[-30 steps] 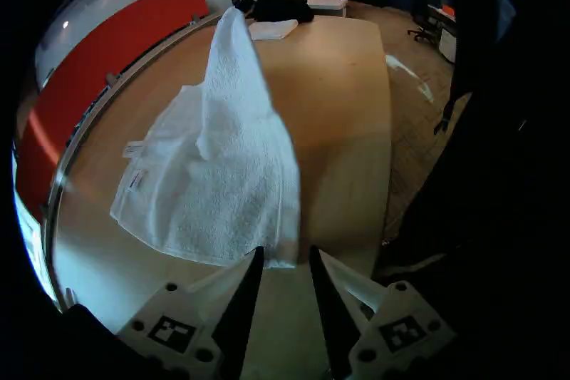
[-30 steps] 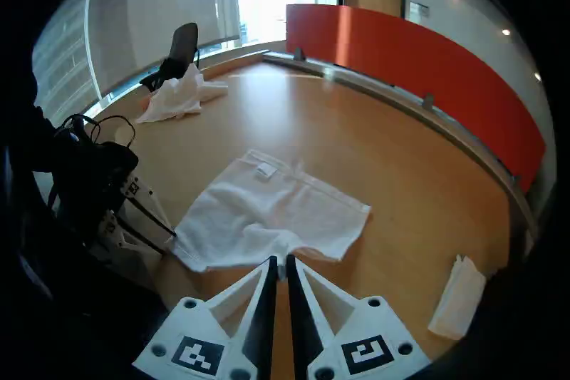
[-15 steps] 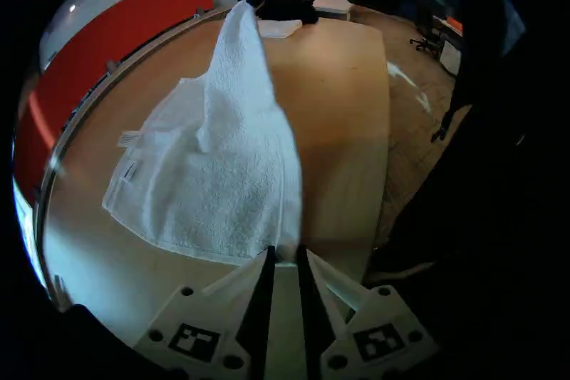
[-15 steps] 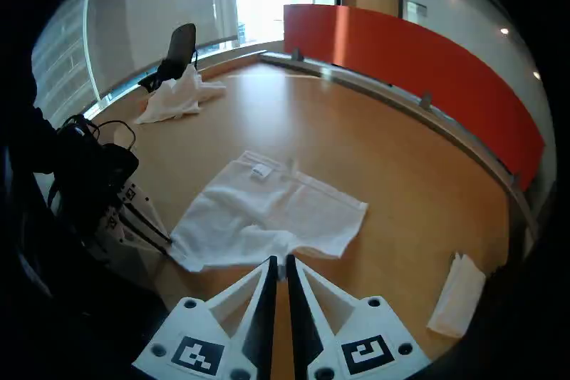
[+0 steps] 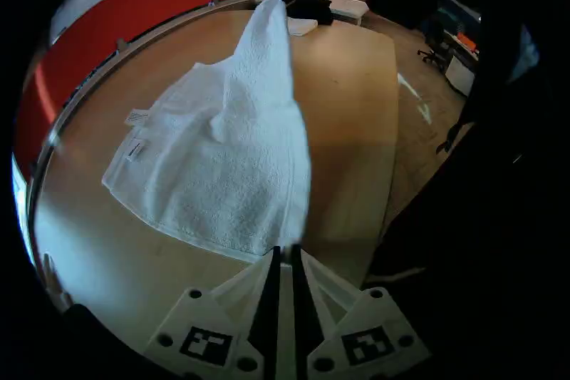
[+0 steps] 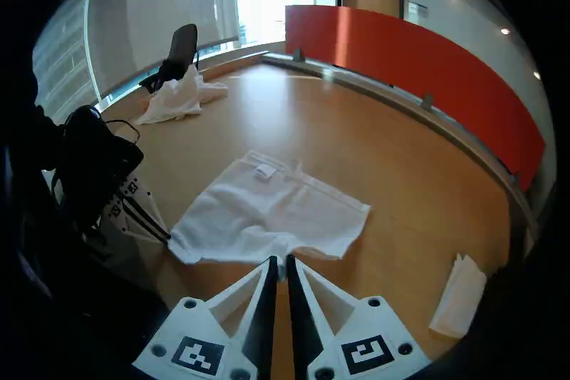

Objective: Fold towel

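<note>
Clamps one towel [image 5: 221,159] corner low over the counter [image 5: 349,95] in closed left gripper [image 5: 284,255] jaws, holds another raised in closed right gripper [image 6: 279,266] jaws.

white wedge fingers [image 5: 239,291], black inner edges, square black-and-white markers [image 5: 206,346], dark screw holes [image 5: 194,294]

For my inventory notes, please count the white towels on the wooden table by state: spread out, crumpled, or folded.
Spread towel: 1
Crumpled towel: 1
Folded towel: 1
Total: 3
</note>
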Motion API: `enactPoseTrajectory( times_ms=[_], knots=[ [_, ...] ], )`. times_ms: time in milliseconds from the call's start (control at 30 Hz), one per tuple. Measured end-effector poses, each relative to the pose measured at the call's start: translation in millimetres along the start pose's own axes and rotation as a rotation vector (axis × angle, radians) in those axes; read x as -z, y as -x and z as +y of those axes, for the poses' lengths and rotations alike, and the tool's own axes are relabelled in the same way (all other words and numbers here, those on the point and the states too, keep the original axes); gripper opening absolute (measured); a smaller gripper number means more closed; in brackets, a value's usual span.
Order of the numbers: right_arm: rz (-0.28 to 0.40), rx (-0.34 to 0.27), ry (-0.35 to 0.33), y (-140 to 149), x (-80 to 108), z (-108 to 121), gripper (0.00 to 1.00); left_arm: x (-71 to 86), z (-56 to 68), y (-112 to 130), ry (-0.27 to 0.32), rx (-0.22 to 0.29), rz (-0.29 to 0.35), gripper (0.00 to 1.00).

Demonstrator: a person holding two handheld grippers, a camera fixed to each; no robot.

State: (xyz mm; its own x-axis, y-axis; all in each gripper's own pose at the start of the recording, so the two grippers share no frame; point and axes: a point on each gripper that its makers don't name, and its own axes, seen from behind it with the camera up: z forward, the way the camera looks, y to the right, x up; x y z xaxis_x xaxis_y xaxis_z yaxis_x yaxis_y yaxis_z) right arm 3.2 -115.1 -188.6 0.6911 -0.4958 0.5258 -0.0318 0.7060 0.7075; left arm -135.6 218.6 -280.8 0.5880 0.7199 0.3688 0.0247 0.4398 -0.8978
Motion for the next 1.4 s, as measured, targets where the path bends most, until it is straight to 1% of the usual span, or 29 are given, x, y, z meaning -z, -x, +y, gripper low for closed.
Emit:
enactPoseTrajectory(
  times_ms=[267, 400, 467, 567, 667, 767, 1000, 1100, 1200, 1267, 1300, 1400],
  knots=[
    [0.006, -0.003, -0.002, -2.0, 1.0, -0.2, 0.10, -0.1, -4.6, 0.0, -0.002, 0.081, -0.015, 0.10],
    [0.008, 0.000, 0.000, -3.4, 2.6, -0.1, 0.10, 2.8, -7.4, -0.8, 0.001, 0.115, -0.011, 0.10],
    [0.009, 0.000, 0.001, -3.9, 3.4, 0.0, 0.10, 5.5, -10.1, -2.7, 0.000, 0.132, -0.004, 0.10],
    [0.009, -0.002, 0.003, -3.7, 3.6, 0.8, 0.10, 12.4, -18.7, -8.0, -0.010, 0.164, 0.016, 0.10],
    [0.009, -0.003, 0.004, -3.3, 3.3, 1.7, 0.10, 23.4, -31.6, -15.2, -0.033, 0.205, 0.041, 0.10],
    [0.008, -0.004, 0.006, -2.7, 2.7, 2.4, 0.10, 36.4, -48.4, -21.7, -0.061, 0.249, 0.065, 0.09],
    [-0.001, -0.014, 0.012, 3.4, 2.9, 3.8, 0.10, 69.3, -96.0, -36.1, -0.135, 0.343, 0.125, 0.10],
    [-0.003, -0.020, 0.014, 6.0, 3.0, 4.0, 0.10, 81.5, -113.5, -44.6, -0.163, 0.374, 0.151, 0.09],
    [-0.003, -0.026, 0.014, 7.7, 3.3, 3.5, 0.10, 91.4, -126.0, -54.2, -0.181, 0.398, 0.177, 0.09],
    [0.000, -0.029, 0.013, 7.5, 4.1, 2.8, 0.10, 96.8, -131.4, -59.7, -0.189, 0.411, 0.190, 0.09],
    [0.001, -0.030, 0.014, 7.3, 4.7, 2.5, 0.10, 99.0, -133.1, -61.9, -0.191, 0.417, 0.195, 0.09],
    [0.004, -0.031, 0.015, 6.9, 7.0, 2.0, 0.10, 102.6, -133.1, -65.1, -0.190, 0.425, 0.201, 0.09]
  ],
)
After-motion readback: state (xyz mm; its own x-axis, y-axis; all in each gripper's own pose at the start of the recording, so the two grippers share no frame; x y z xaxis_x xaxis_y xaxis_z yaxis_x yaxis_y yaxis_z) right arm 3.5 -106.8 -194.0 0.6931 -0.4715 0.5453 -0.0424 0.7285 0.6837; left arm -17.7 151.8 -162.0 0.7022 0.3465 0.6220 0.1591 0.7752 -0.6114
